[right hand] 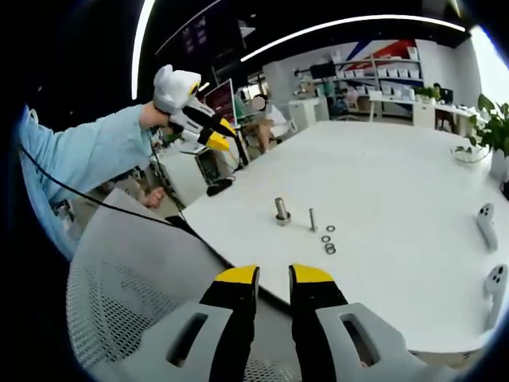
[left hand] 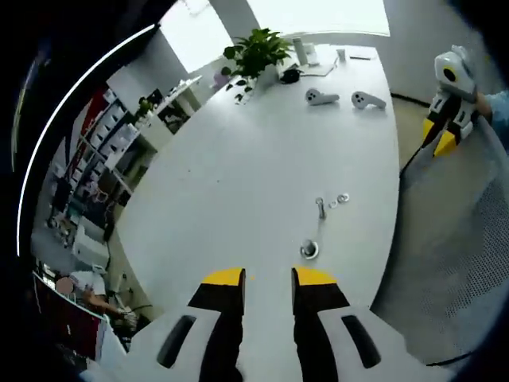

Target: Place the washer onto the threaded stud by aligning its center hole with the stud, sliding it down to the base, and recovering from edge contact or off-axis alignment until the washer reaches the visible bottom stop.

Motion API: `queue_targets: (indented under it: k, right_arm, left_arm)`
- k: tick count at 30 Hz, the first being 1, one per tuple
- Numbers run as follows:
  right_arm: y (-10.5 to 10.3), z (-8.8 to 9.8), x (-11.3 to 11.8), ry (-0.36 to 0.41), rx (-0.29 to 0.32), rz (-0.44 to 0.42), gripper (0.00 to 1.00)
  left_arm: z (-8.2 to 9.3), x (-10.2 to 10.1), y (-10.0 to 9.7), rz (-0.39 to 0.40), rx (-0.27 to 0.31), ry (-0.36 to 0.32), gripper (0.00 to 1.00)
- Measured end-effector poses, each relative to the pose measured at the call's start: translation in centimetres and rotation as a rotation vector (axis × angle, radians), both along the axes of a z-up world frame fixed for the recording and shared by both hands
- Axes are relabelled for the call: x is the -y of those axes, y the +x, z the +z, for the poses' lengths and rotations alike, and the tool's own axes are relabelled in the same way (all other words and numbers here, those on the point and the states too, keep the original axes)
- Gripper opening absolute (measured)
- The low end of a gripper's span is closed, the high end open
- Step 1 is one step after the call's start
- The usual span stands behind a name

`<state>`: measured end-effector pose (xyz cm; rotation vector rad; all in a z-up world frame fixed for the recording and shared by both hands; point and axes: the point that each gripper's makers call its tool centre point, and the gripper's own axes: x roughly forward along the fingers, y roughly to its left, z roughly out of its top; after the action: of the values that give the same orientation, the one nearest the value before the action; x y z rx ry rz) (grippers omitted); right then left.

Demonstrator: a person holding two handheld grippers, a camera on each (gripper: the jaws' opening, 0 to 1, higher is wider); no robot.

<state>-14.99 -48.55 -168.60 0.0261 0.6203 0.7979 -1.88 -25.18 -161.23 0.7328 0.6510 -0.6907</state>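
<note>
Left gripper hovered at the bottom of the left gripper view, fingers released, nothing between them. Threaded stud stood upright on the white table, just above the fingertips. A bolt and small washers lay slightly higher in frame (which washer is the task's, cannot tell). Two controllers and a potted plant sat at upper centre. Right gripper, fingers parted and empty, sat over a mesh chair; the stud's path was unobstructed.
</note>
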Motion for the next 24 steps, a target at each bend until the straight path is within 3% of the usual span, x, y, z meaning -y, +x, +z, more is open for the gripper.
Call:
queue_targets:
  k: [3,4,5,8,9,11,15,17,21,24]
  right_arm:
    - [-0.1,-0.1,0.0,-0.004,-0.006,0.002,0.17]
    - [-0.1,-0.2,0.1,-0.011,-0.015,-0.002,0.18]
    - [-0.3,-0.7,0.2,-0.027,-0.041,-0.004,0.18]
    - [-0.3,-0.7,0.2,-0.026,-0.044,-0.003,0.18]
    - [-0.3,-0.6,0.2,-0.022,-0.042,-0.006,0.18]
    - [-0.4,-0.7,0.2,-0.024,-0.045,-0.002,0.18]
    - [-0.5,-0.8,0.2,-0.03,-0.053,0.006,0.18]
    - [-0.6,-0.9,0.2,-0.031,-0.057,0.007,0.18]
    - [-0.6,-1.0,0.2,-0.034,-0.063,0.006,0.18]
    - [-0.6,-0.9,0.2,-0.033,-0.064,0.006,0.18]
  left_arm:
    - [2.8,-1.8,-1.5,0.11,0.057,-0.127,0.18]
    - [3.0,-2.3,-2.3,0.138,0.039,-0.153,0.08]
    - [3.6,-3.0,-2.9,0.149,0.057,-0.159,0.0]
    - [5.0,-3.9,-3.9,0.179,0.151,-0.201,0.06]
    - [5.4,-4.0,-4.7,0.209,0.159,-0.26,0.08]
    - [5.3,-3.8,-6.0,0.229,0.15,-0.326,0.08]
    - [4.8,-4.5,-7.8,0.254,0.186,-0.324,0.08]
    - [4.7,-4.6,-8.7,0.293,0.189,-0.389,0.09]
    - [4.2,-5.4,-10.0,0.335,0.198,-0.43,0.1]
    - [4.1,-5.6,-10.7,0.373,0.213,-0.518,0.14]
